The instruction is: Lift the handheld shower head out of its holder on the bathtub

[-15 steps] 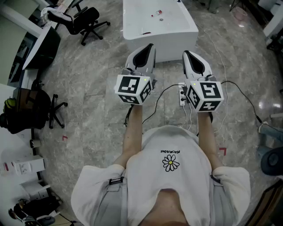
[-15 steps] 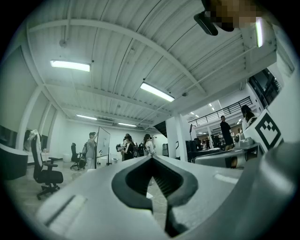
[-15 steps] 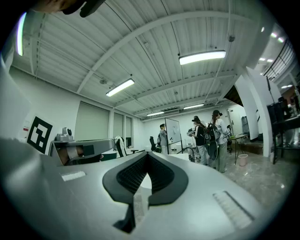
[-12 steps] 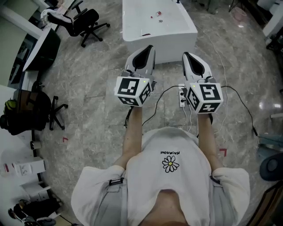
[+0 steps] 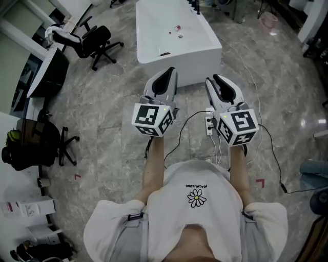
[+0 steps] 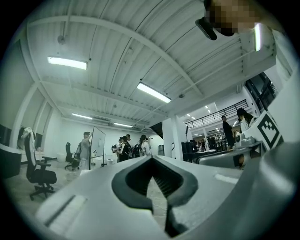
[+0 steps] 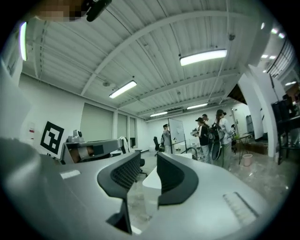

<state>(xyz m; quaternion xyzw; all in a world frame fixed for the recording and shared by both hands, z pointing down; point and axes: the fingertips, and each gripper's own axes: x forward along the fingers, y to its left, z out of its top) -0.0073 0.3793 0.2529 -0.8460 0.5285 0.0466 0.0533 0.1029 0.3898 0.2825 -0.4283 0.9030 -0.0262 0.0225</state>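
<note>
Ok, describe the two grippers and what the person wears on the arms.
Both are white moulded shells. The left gripper and right gripper each have dark grey ribbed pads inside the jaws and a cube of black-and-white square markers at the rear. The person wears a white short-sleeved T-shirt with a daisy print; forearms bare.

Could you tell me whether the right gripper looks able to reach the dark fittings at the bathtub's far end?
Probably not yet. The right gripper hovers short of the bathtub, and the dark fittings sit at its far end. Nothing seems to block the way.
</note>
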